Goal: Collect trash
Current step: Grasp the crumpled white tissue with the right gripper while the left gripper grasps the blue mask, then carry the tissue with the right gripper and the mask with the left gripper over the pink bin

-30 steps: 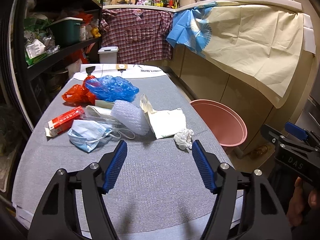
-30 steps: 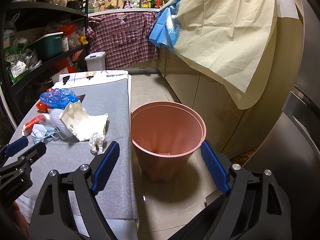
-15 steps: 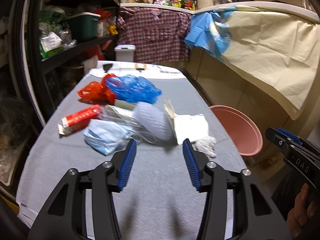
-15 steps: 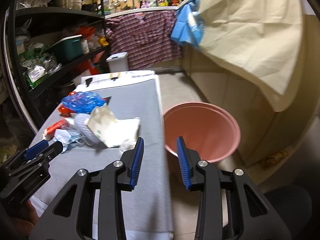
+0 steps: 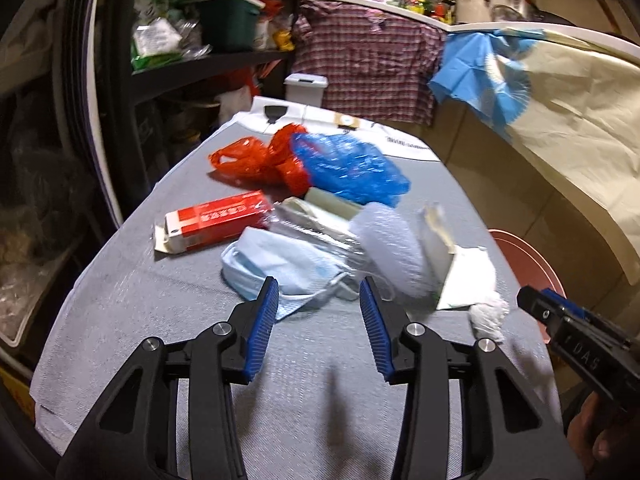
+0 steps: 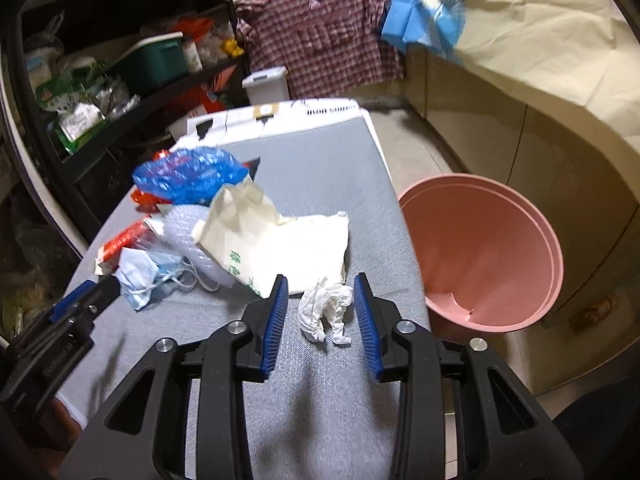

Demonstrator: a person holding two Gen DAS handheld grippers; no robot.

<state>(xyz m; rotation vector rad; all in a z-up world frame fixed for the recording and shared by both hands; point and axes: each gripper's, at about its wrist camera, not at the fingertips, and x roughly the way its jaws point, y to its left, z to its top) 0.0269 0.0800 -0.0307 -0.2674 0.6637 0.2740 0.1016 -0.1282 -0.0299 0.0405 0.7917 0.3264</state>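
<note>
Trash lies on the grey-covered table (image 5: 160,300): a light blue face mask (image 5: 280,264), a red carton (image 5: 216,220), bubble wrap (image 5: 392,240), a blue bag (image 5: 348,168), a red bag (image 5: 256,158), a white paper bag (image 6: 276,240) and a crumpled tissue wad (image 6: 324,308). My left gripper (image 5: 319,284) hovers half open just short of the mask, with the mask's near corner showing between its tips and nothing pressed. My right gripper (image 6: 321,280) straddles the tissue wad; its jaws are opening slightly and the pads stand clear of it.
A pink bin (image 6: 492,248) stands on the floor off the table's right edge. Dark shelves (image 5: 120,80) packed with goods run along the left. Cabinets draped in cream paper (image 6: 540,40) line the right. A small white lidded bin (image 6: 266,84) sits beyond the table's far end.
Both grippers narrowed from wide open and moved forward and down. The right one swung left from over the pink bin to the tissue wad. The left one closed in on the mask.
</note>
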